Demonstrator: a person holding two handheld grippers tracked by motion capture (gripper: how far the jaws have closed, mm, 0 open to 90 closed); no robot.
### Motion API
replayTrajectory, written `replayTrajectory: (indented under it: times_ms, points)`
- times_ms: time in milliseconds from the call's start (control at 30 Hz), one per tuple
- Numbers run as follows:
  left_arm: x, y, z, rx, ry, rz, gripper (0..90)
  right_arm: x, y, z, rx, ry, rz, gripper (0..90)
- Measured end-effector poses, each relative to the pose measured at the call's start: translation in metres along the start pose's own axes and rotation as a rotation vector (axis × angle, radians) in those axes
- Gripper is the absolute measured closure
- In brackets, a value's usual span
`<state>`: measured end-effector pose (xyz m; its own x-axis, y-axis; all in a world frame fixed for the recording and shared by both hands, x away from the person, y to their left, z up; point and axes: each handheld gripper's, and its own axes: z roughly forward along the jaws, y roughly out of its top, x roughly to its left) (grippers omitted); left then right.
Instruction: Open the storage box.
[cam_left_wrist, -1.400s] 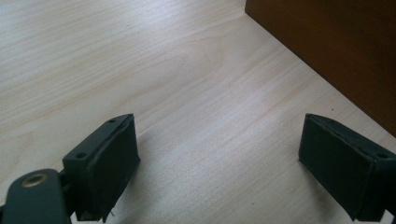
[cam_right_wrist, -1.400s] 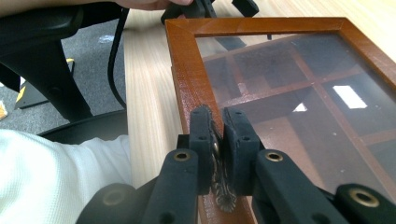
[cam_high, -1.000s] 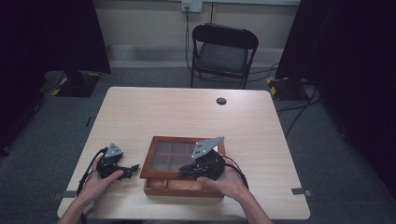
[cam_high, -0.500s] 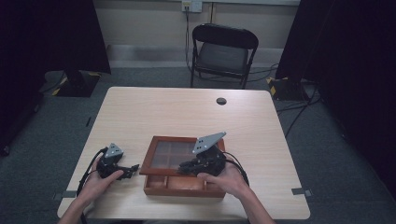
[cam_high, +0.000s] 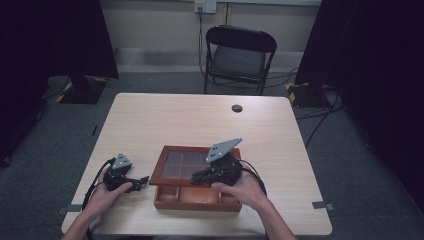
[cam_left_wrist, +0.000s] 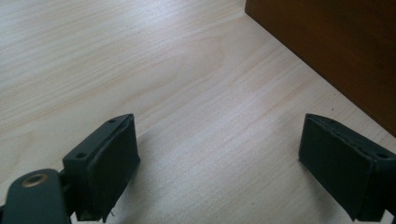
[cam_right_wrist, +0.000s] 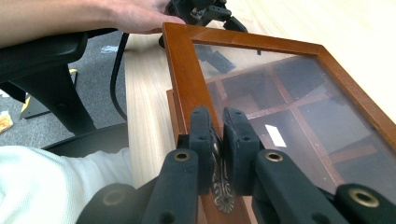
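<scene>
While the brown wooden box (cam_high: 196, 197) has its glass lid (cam_right_wrist: 299, 98) raised, the right hand-held gripper (cam_right_wrist: 217, 140) pinches the lid's brass latch (cam_right_wrist: 219, 186); the left hand-held gripper (cam_left_wrist: 219, 154) gapes wide, holding nothing.

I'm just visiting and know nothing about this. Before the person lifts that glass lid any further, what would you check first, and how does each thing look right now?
1. Right gripper has hold of the lid's brass latch: ok, its jaws are shut on it.
2. Glass lid is raised off the wooden box: ok, its front edge is lifted and the front compartments show.
3. Left gripper is steadying the box: not ok, it is open on the bare table beside the box wall, gripping nothing.
4. Room behind the box for the lid to swing: ok, the table there is bare.
5. Hinges sound: cannot tell, they are hidden.
6. Box contents: cannot tell through the reflecting glass.
</scene>
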<state>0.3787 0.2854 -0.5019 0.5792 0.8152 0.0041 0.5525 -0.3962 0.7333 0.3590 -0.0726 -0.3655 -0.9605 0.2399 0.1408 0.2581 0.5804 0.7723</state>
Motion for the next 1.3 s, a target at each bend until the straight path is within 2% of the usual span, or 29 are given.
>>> replayTrajectory:
  times_ms: [1300]
  points:
    - [0.0,0.0,0.0,-0.004,0.0,-0.006,11.1,-0.01,0.018,-0.011,-0.003,-0.002,0.014,82.8]
